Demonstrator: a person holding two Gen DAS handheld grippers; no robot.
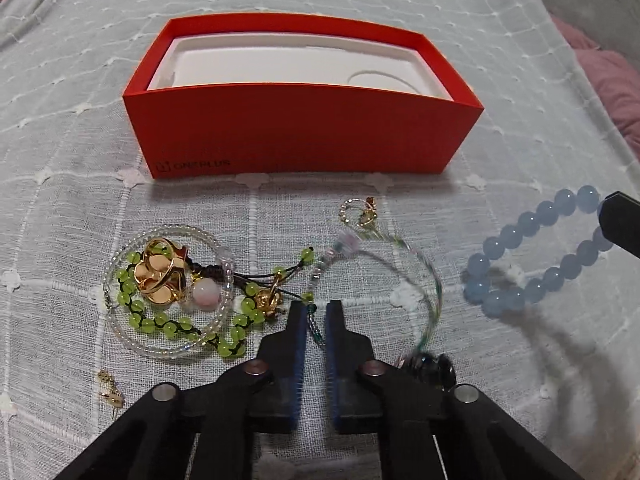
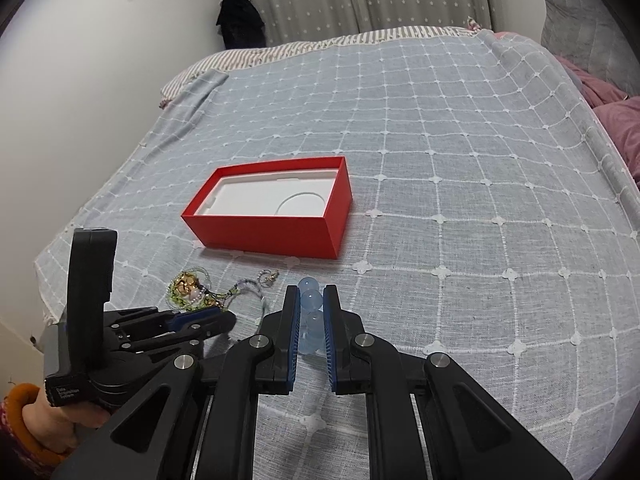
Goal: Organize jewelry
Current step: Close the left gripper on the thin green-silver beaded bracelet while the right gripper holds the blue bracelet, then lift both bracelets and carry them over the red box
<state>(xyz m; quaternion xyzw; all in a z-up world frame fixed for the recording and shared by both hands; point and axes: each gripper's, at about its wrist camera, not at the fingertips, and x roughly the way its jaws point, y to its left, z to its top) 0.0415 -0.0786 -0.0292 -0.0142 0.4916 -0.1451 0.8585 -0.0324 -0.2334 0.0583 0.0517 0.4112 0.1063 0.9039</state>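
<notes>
An open red box (image 1: 304, 128) with a white insert sits on the bedspread; it also shows in the right wrist view (image 2: 272, 220). In front of it lies jewelry: a green bead bracelet (image 1: 176, 320), gold rings (image 1: 160, 276), a clear bead bracelet (image 1: 132, 332), a gold earring (image 1: 360, 212) and a thin beaded bracelet (image 1: 420, 264). My left gripper (image 1: 316, 312) is shut on the thin bracelet's strand (image 1: 314, 320). My right gripper (image 2: 312, 296) is shut on a blue bead bracelet (image 2: 311, 300), which hangs blurred at the right of the left wrist view (image 1: 532, 256).
A small gold piece (image 1: 110, 388) lies at the left front. The grey checked bedspread (image 2: 460, 200) stretches far to the right and back. Pink bedding (image 2: 616, 120) lies at the right edge. A wall and curtain stand behind the bed.
</notes>
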